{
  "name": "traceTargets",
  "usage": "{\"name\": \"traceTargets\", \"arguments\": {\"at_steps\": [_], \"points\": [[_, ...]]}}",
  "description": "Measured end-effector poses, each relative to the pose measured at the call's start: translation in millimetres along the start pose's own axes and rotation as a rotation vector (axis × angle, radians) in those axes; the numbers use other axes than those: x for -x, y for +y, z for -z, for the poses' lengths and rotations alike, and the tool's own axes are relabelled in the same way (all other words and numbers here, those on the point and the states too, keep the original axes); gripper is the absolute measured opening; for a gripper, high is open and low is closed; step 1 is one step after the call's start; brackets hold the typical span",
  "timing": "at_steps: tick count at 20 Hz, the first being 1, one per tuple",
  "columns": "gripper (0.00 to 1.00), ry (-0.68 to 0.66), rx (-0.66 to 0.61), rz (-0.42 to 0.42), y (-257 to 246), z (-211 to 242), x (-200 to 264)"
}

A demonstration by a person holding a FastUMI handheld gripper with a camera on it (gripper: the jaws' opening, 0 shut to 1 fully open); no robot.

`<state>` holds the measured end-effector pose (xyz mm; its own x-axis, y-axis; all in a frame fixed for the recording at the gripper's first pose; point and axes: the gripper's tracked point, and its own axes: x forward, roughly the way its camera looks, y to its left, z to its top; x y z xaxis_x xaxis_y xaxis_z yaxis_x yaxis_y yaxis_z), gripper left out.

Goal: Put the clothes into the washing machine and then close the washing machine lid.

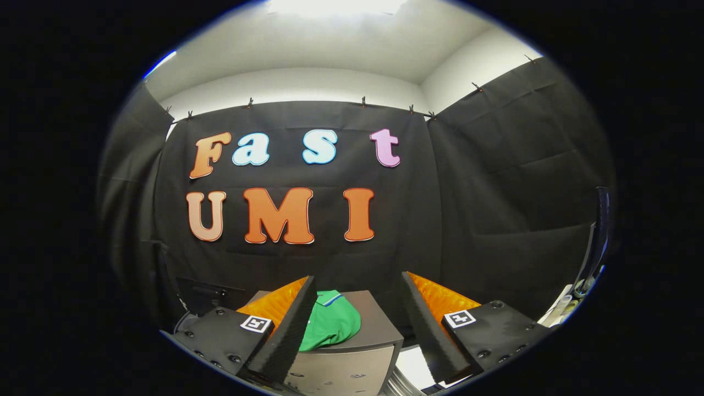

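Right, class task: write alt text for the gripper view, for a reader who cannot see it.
A green garment lies folded on a grey box-shaped unit, just ahead of the open gripper, whose fingers hold nothing. Black cloth walls stand behind the unit, under a white ceiling.

green garment (pixel 330 324): looking like soft matt knit cloth, with a paler striped collar edge
grey box (pixel 379 333): showing a smooth, slightly sheeny top under the garment
gripper (pixel 357 324): fingers standing wide apart, holding nothing; inner pads (pixel 291 330) looking like ribbed matt foam
booth wall (pixel 495 192): hanging as creased matt cloth
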<state>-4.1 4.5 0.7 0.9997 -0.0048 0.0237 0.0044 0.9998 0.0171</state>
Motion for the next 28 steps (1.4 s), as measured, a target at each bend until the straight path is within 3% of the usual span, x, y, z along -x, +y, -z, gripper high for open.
{"name": "traceTargets", "arguments": {"at_steps": [3, 7, 13, 23, 28], "points": [[0.98, -0.024, -0.018, 0.030, -5.9, -16.1, -4.6], [0.98, 0.042, 0.046, -0.123, 27.8, -1.1, -10.0], [0.99, 0.094, 0.030, -0.214, 59.8, 12.8, -44.6], [0.99, 0.190, 0.034, -0.192, 135.6, 29.4, -157.6], [0.99, 0.340, 0.096, -0.159, 156.9, 57.7, -217.6]]}}
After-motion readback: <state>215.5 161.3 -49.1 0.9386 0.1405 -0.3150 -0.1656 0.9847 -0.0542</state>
